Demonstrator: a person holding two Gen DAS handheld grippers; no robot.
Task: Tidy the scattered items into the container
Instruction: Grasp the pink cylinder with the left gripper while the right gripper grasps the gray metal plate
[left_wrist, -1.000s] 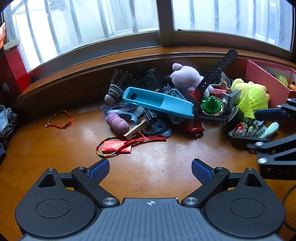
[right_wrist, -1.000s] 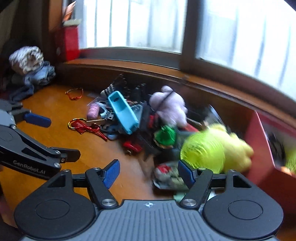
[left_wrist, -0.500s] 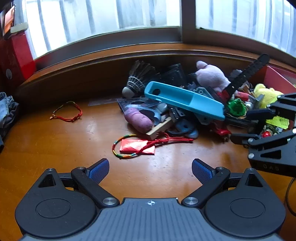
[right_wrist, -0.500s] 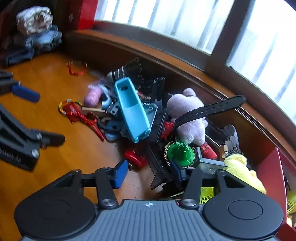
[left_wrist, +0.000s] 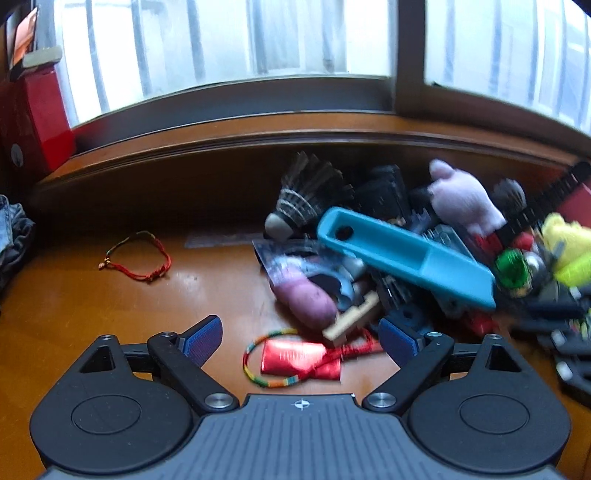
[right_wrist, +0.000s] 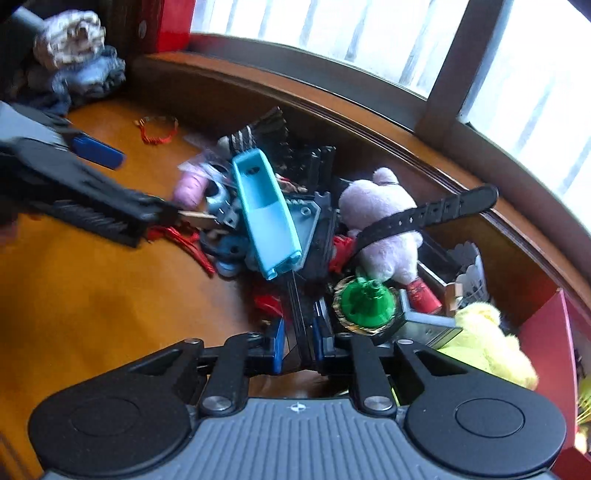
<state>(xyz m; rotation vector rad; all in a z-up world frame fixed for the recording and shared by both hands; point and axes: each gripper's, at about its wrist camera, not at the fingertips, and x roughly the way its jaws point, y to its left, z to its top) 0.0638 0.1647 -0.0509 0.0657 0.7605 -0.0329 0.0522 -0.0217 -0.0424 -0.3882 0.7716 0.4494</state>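
Bright teal tray (left_wrist: 406, 258) tops the pile, pale pink plush (right_wrist: 384, 221) beside a glossy green spinning top (right_wrist: 364, 302). Shiny red packet (left_wrist: 299, 363), rainbow-striped bracelet (left_wrist: 258, 376), warm orange-brown table (left_wrist: 92, 302).

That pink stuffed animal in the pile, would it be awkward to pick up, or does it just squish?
The pink plush toy looks soft and fuzzy, so it would probably squash under the fingers rather than slip, and seems light for its bulk. It is unlikely to break or roll. A black strap lies across it, so lifting may drag that along or shift neighbouring clutter.
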